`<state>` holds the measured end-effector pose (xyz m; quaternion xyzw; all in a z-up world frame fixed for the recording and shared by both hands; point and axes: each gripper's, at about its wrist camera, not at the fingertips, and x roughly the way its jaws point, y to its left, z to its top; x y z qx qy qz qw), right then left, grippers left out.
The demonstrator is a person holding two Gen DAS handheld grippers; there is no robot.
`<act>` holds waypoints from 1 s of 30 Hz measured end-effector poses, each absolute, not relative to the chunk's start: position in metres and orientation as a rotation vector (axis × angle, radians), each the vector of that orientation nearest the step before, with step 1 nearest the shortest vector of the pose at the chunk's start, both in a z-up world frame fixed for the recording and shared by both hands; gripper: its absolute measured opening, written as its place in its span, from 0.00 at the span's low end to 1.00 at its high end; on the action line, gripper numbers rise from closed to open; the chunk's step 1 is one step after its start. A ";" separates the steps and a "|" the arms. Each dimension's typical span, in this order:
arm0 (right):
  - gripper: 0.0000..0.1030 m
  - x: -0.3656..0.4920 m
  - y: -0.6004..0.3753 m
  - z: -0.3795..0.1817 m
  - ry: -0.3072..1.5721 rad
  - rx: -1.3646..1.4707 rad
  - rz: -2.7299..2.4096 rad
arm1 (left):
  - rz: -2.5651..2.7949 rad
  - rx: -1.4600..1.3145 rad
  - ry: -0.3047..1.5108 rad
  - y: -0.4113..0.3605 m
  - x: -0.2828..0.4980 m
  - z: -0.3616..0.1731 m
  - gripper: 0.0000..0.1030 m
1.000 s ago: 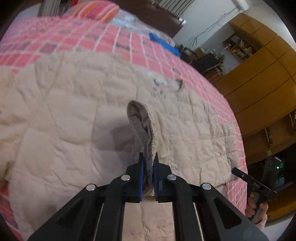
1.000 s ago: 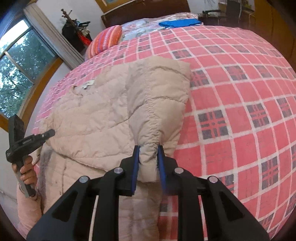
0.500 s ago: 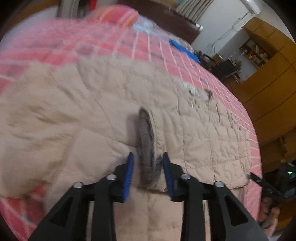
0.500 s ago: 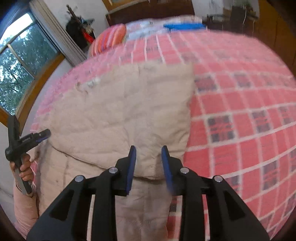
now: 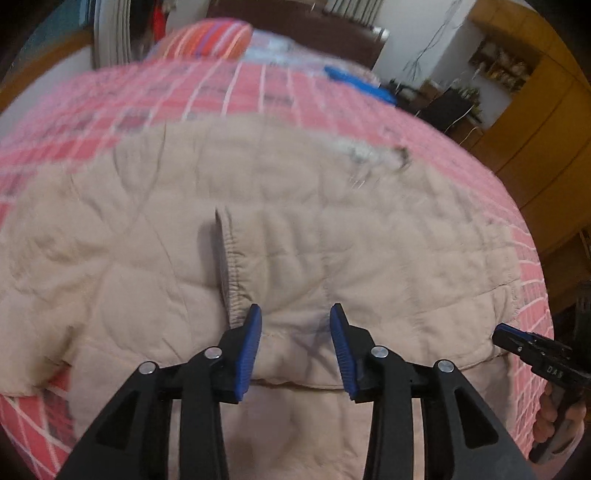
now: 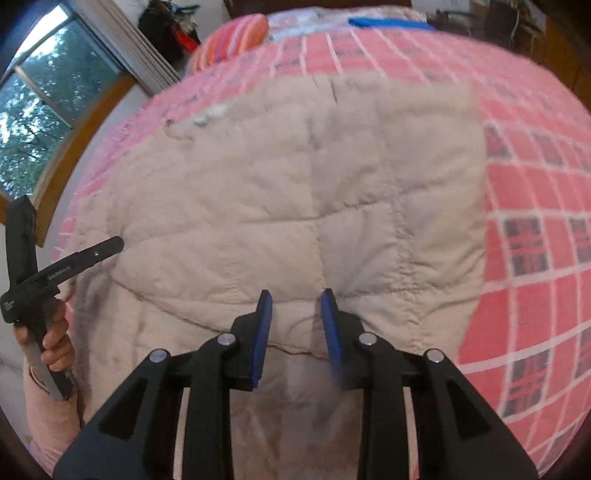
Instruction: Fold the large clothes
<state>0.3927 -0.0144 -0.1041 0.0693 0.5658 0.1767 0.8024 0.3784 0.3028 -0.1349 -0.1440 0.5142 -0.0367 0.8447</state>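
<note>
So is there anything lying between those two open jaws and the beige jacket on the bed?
Nothing visible. The left gripper and right gripper both hang open right over the quilted jacket, with only bare fabric between the jaws. The blue item lies far off near the headboard.

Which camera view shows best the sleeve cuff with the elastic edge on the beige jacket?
The left wrist view: the sleeve cuff lies near the middle, its gathered edge visible on the jacket. In the right wrist view I cannot pick out the cuff.
</note>
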 end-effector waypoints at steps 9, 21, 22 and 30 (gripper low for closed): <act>0.29 0.389 -0.014 -0.099 1.206 0.165 0.364 | -0.090 -0.353 1.072 0.318 0.357 -0.122 0.25; 0.59 0.351 0.102 -0.055 1.162 -0.021 0.620 | 0.212 -0.383 0.916 0.454 0.227 -0.066 0.82; 0.62 0.347 0.120 -0.056 1.164 -0.042 0.653 | 0.258 -0.407 0.908 0.475 0.213 -0.067 0.82; 0.89 0.327 0.204 -0.051 1.111 -0.132 0.756 | 0.447 -0.708 0.872 0.608 0.131 -0.096 0.83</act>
